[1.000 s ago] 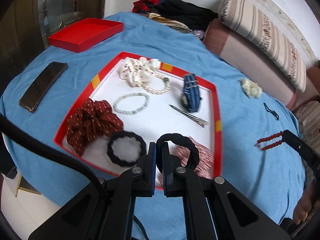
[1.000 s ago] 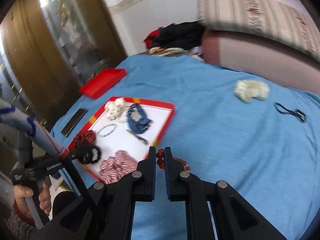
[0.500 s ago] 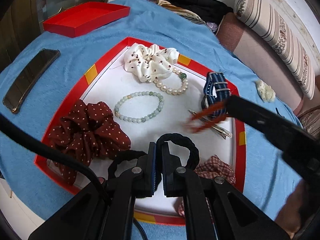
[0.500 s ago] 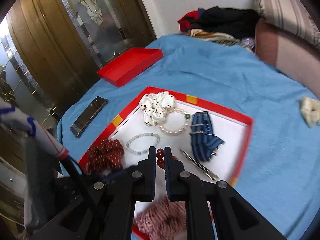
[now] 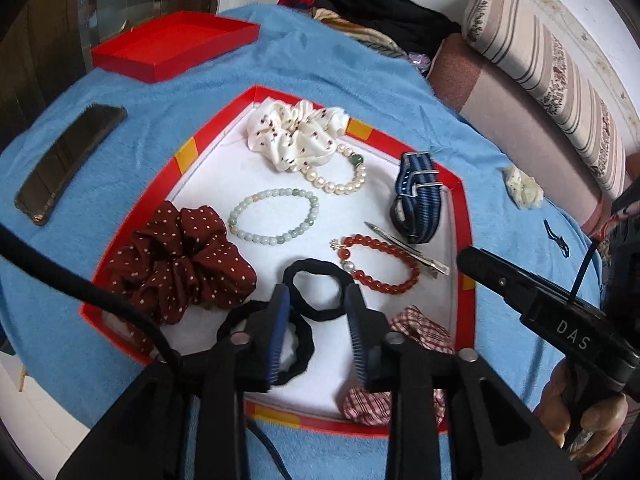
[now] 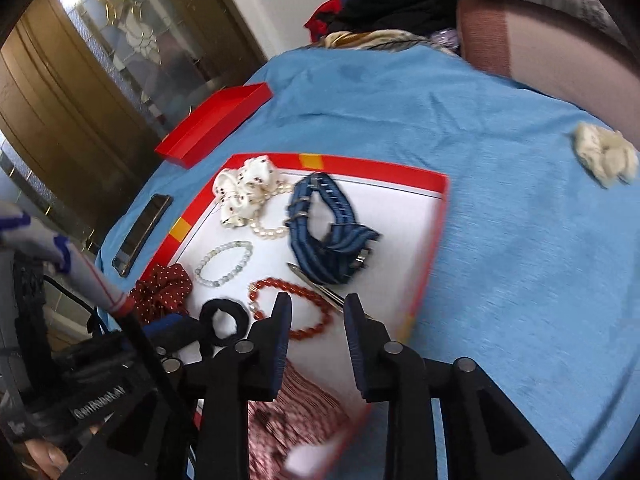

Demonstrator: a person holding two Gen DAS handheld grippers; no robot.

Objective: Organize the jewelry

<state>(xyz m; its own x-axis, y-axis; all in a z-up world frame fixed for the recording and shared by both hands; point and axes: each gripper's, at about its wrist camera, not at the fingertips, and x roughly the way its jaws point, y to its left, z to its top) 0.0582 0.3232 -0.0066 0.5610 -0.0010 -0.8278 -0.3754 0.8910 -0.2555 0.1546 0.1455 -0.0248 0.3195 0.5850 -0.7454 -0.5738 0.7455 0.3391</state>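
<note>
A red-rimmed white tray holds scrunchies, bead bracelets, a blue striped strap and a metal clip. A black braided hair tie lies on the tray just past my open left gripper. A red bead bracelet lies on the tray beside it, under my open, empty right gripper. A second black tie lies under the left fingers.
On the blue cloth outside the tray lie a cream scrunchie, a thin dark hair band, a phone and a red box lid. A sofa with clothes stands behind.
The left gripper opened and let go of the black braided tie onto the tray. The right gripper carried the red bracelet over the tray, opened and dropped it there.
</note>
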